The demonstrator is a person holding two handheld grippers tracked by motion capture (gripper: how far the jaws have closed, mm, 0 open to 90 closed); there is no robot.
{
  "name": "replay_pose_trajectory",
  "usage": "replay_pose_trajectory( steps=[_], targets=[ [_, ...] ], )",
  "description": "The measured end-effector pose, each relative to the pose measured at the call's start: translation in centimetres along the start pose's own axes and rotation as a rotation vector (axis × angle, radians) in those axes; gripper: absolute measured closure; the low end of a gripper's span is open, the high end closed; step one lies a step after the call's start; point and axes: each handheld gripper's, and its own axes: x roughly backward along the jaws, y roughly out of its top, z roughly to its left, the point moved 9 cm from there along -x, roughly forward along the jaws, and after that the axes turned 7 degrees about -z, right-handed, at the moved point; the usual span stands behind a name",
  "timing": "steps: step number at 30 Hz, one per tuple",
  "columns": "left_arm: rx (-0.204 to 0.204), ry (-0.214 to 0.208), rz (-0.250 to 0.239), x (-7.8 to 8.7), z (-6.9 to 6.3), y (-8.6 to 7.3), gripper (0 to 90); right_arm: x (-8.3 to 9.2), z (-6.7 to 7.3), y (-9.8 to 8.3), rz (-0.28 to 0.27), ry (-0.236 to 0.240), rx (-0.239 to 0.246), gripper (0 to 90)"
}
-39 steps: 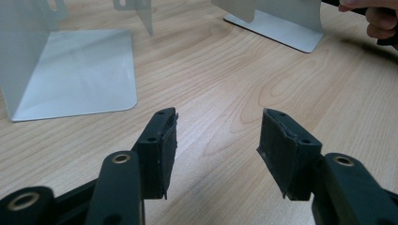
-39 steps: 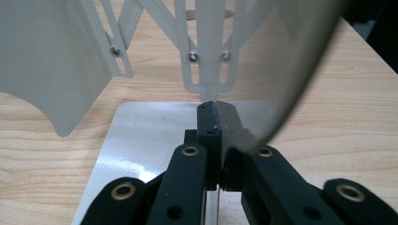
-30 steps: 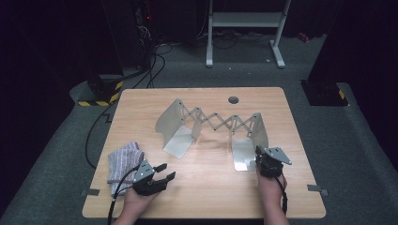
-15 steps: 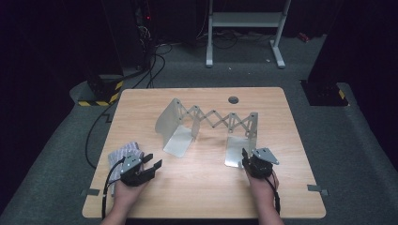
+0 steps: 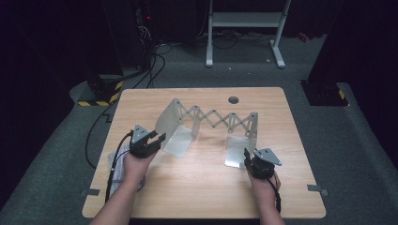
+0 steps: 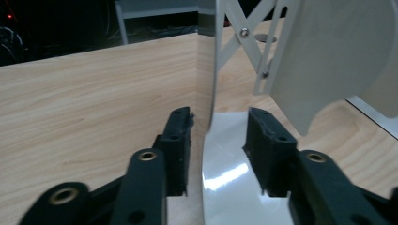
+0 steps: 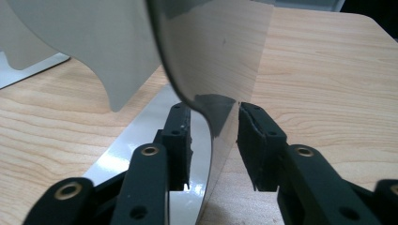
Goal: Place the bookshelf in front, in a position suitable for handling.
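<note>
Two grippers at work on one expanding metal bookend rack [image 5: 209,125], standing open near the middle of a light wooden table [image 5: 202,187]. Rack made of two upright end plates joined by a scissor lattice [image 5: 218,117], each plate with a flat foot lying on the wood. Left gripper [image 5: 157,140] held at the left end plate [image 5: 168,121], jaws open wide and set astride the plate's near edge (one pad on either side in the left gripper view, with gaps to the metal, so not yet pinching). Left plate's edge [image 6: 210,70] seen running upright between the pads [image 6: 178,136], glossy foot [image 6: 230,173] below. Right gripper [image 5: 246,157] held at the right end plate [image 5: 248,129], beside its foot [image 5: 234,157]. Right jaws likewise parted around the curved lower edge of that plate [image 7: 211,61]; pads [image 7: 256,140] close to the metal on both sides, actual contact hard to tell. Striped cloth [image 5: 118,161] lying at the table's left edge, partly under the left forearm.
</note>
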Motion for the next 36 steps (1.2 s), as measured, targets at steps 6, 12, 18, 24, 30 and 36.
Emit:
replay_pose_trajectory(
  steps=[6, 12, 18, 24, 30, 36],
  targets=[
    [0.007, 0.029, -0.017, -0.4, 0.1, 0.3, 84.7, 0.1, -0.1, 0.0, -0.002, 0.0, -0.003, 70.2],
    [-0.042, 0.038, -0.015, 0.9, -0.9, -0.1, 86.2, 0.1, 0.0, 0.0, -0.003, 0.004, 0.001, 72.6],
    [-0.118, 0.025, -0.027, 5.1, -3.7, -1.6, 81.1, 0.0, 0.3, 0.0, 0.002, 0.016, 0.01, 75.3],
    [-0.108, 0.02, -0.061, 7.9, -4.7, -2.7, 76.9, 0.0, 1.0, -0.1, 0.004, 0.04, 0.023, 77.8],
    [-0.051, 0.01, 0.0, 6.3, -3.8, -4.6, 60.0, -0.1, 1.6, -0.3, 0.012, 0.062, 0.045, 78.4],
    [-0.063, 0.014, 0.036, 5.2, -3.7, -4.9, 63.3, 0.3, 1.7, -0.4, 0.014, 0.06, 0.052, 78.3]
  ],
)
